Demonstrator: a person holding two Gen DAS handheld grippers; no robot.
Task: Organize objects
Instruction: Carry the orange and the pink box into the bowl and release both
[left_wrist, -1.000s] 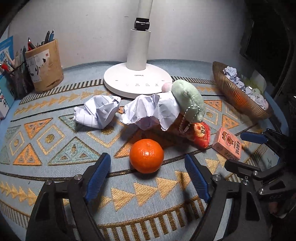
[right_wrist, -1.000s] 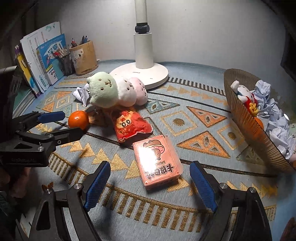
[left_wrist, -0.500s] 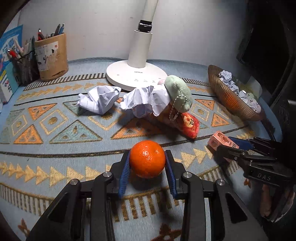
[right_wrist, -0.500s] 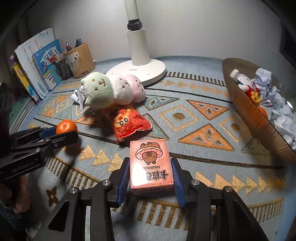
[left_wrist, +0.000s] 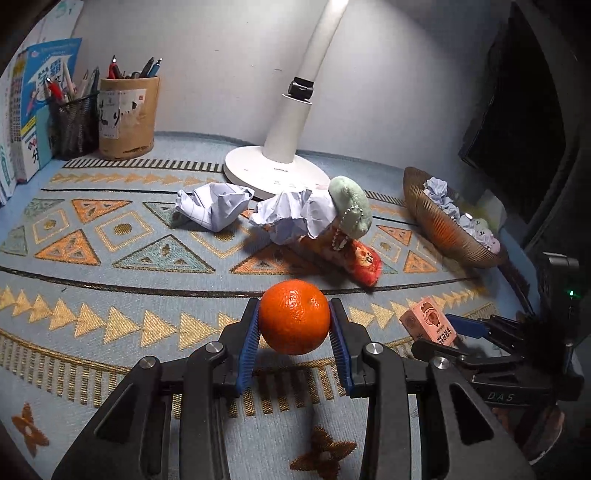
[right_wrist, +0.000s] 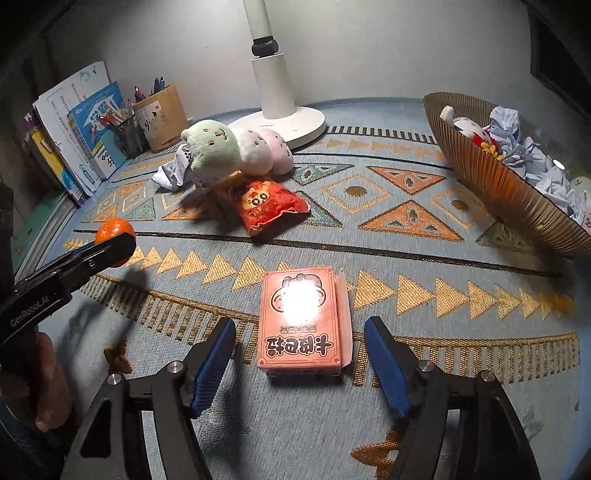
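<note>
My left gripper (left_wrist: 294, 308) is shut on an orange (left_wrist: 293, 325), blue pads pressing both its sides, just above the patterned mat. From the right wrist view the same orange (right_wrist: 112, 229) shows at far left in the left gripper (right_wrist: 98, 253). A pink card box (right_wrist: 301, 321) lies flat on the mat between the fingers of my right gripper (right_wrist: 300, 326), whose jaws are opening; a gap shows on each side of the box. In the left wrist view the box (left_wrist: 428, 325) sits at the right, by the right gripper (left_wrist: 461, 338).
A ribbed brown basket (right_wrist: 491, 177) with crumpled paper and small toys stands at the right. A three-ball plush (right_wrist: 236, 147), a red pouch (right_wrist: 269, 203) and two crumpled papers (left_wrist: 214, 203) lie mid-mat. The lamp base (left_wrist: 275, 173), pen holders (left_wrist: 127, 114) and books (right_wrist: 85, 136) line the back.
The left gripper closed on the orange and has moved with it. The right gripper closed around the pink box, then spread its jaws again, leaving the box on the mat.
</note>
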